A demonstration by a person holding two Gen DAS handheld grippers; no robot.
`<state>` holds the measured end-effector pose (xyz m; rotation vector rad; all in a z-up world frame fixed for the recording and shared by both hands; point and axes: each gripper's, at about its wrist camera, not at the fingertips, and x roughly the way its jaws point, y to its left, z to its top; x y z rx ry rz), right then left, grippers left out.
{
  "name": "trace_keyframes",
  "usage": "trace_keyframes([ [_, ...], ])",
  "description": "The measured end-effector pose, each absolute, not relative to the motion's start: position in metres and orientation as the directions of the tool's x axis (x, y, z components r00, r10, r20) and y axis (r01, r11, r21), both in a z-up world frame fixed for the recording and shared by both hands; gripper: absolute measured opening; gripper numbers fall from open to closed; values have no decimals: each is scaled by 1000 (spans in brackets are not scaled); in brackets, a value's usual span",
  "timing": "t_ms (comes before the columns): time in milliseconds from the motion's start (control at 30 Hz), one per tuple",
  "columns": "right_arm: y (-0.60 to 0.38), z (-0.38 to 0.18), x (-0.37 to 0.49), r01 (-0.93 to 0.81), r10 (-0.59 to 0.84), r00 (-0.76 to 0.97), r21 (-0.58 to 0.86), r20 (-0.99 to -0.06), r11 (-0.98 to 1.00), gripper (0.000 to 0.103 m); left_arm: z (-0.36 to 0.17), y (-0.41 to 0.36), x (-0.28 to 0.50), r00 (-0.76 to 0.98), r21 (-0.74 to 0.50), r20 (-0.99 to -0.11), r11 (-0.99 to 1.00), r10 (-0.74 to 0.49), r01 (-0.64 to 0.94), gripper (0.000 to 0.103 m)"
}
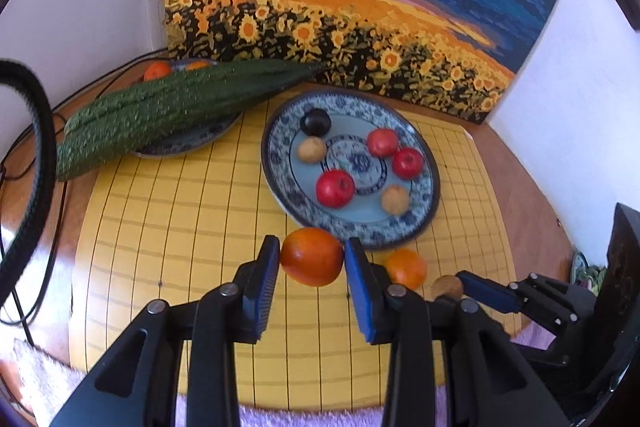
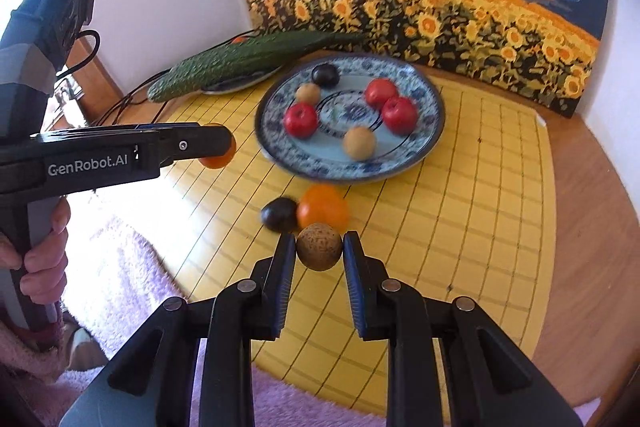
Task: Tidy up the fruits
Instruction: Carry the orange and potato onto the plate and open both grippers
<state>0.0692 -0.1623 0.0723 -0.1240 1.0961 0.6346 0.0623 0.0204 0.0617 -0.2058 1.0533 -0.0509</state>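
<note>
My left gripper point(image 1: 311, 259) is shut on an orange fruit point(image 1: 311, 257), held above the yellow grid board in front of the blue-patterned plate point(image 1: 416, 227). My right gripper point(image 2: 319, 247) is shut on a small brown round fruit point(image 2: 319, 246); both show at the right in the left wrist view point(image 1: 448, 287). The plate point(image 2: 424, 155) holds three red fruits point(image 2: 301, 120), two tan fruits point(image 2: 359, 143) and a dark plum point(image 2: 325, 75). An orange point(image 2: 323, 209) and a dark plum point(image 2: 279, 214) lie on the board just beyond the brown fruit. The left gripper point(image 2: 218, 147) also shows at the left with its orange fruit.
A long green bitter gourd point(image 1: 168, 111) lies across a second plate point(image 1: 192, 143) at the back left, with oranges point(image 1: 157, 71) behind it. A sunflower painting point(image 1: 360, 7) leans on the wall. Cables point(image 1: 24, 147) hang at the left. A purple towel point(image 2: 120, 267) borders the board's near edge.
</note>
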Motion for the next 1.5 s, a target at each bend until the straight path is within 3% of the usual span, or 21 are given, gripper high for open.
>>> trace_keyframes([
  [1367,-165,52,140,-473,375,358,180,-855,863,26,37,19,110,486,-163,-865,986,-123,-42,35],
  [1500,-166,53,141,-461,382,363,192,-850,866,37,41,18,107,492,-169,-861,985,-131,-34,44],
])
